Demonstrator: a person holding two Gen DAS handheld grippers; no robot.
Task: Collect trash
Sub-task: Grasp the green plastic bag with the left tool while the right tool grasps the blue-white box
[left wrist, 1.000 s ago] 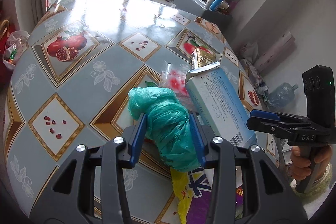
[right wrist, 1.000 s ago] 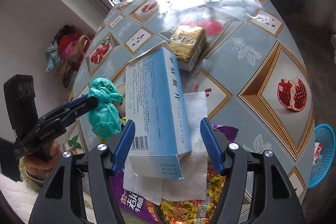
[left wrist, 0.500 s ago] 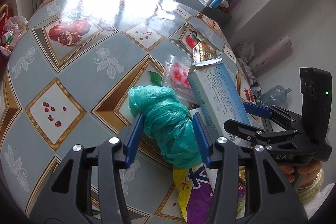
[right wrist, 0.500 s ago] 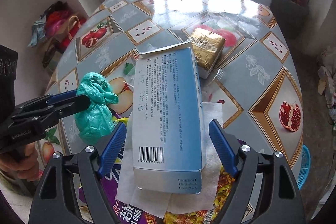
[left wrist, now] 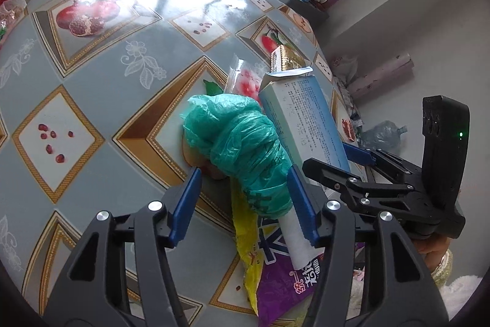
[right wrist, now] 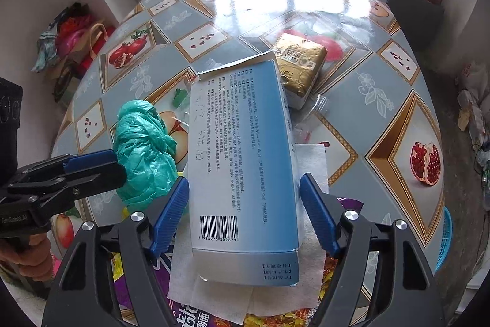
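A crumpled green plastic bag (left wrist: 245,143) lies on the patterned table (left wrist: 92,88), its near end between the jaws of my left gripper (left wrist: 243,170). Those jaws are opening, and the left pad stands clear of the bag. Beside it a blue-and-white carton (right wrist: 242,158) rests on a white paper towel (right wrist: 312,161) and a purple-and-yellow snack wrapper (left wrist: 275,275). My right gripper (right wrist: 245,176) straddles the carton's near half. Its jaws are closing, with small gaps still showing on both sides. The two grippers sit close together.
A gold foil packet (right wrist: 300,63) lies just beyond the carton, with a clear wrapper (left wrist: 245,78) next to it. A blue basket (right wrist: 444,241) sits below the table's right edge. Bags are piled on the floor at the left (right wrist: 70,39).
The left jaws have spread wider off the green bag. The right gripper has swung in over the carton, which now lies straight between its jaws, and it is closer to the left gripper.
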